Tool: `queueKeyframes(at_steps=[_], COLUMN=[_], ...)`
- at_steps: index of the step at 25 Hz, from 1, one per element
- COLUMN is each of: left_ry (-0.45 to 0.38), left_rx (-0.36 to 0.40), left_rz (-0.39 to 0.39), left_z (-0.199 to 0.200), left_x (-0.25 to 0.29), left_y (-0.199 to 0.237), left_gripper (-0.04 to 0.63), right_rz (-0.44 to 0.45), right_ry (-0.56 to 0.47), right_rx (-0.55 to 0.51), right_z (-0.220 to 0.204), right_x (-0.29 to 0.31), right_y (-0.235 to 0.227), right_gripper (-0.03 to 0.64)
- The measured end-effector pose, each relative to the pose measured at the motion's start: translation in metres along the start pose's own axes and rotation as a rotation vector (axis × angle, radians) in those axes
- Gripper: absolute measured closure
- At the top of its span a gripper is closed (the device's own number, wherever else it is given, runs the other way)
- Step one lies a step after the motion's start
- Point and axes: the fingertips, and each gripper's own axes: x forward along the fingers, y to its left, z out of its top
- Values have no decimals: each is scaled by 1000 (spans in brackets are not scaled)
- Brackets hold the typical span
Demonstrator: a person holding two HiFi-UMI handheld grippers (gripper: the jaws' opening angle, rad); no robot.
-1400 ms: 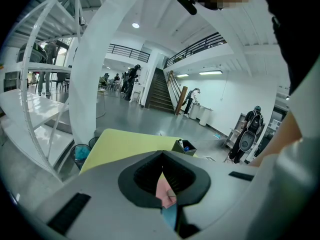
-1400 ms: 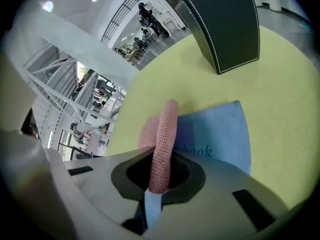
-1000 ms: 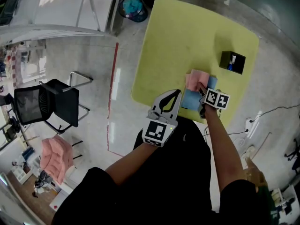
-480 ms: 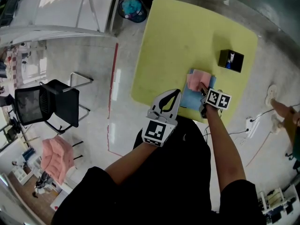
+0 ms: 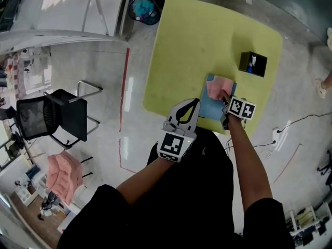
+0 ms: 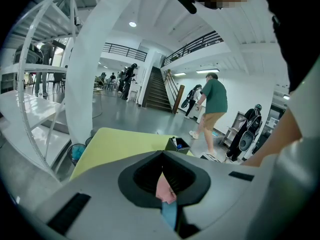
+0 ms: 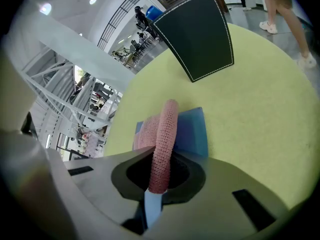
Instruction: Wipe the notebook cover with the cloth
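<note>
A blue notebook [image 5: 209,108] lies at the near edge of the yellow-green table [image 5: 197,40]. A pink cloth [image 5: 218,88] rests on its far part. My right gripper [image 5: 224,100] is shut on the cloth's near edge, over the notebook. In the right gripper view the cloth [image 7: 162,129] runs as a folded ridge out from between the jaws of that gripper [image 7: 160,159], with the notebook [image 7: 194,129] under it. My left gripper [image 5: 196,102] is shut and holds nothing, just left of the notebook by the table's edge. The left gripper view shows cloth [image 6: 164,189] and notebook [image 6: 170,215] beyond the left gripper [image 6: 162,154].
A black box [image 5: 252,64] holding small items stands on the table's far right, also the black box [image 7: 200,34]. Off the table are a black chair [image 5: 52,115], a bin [image 5: 145,9], a red floor line [image 5: 124,102] and a passer-by's feet [image 5: 324,82].
The right gripper and the cloth have barely shifted on the notebook. The left gripper has stayed put. A passer-by's feet have moved along the floor at the right edge.
</note>
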Motion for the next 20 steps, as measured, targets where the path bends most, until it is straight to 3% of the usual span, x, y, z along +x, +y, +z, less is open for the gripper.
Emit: queueKeyframes(at_steps=[20], left_ry=[-7], left_rx=[8], left_rz=[7], left_z=[-3], left_x=[-5], left_y=[-2], left_gripper=[589], right_rz=[-23], right_ry=[-8], right_rx=[14], right_z=[1], right_x=[-7], right_y=[-17], right_gripper=[581])
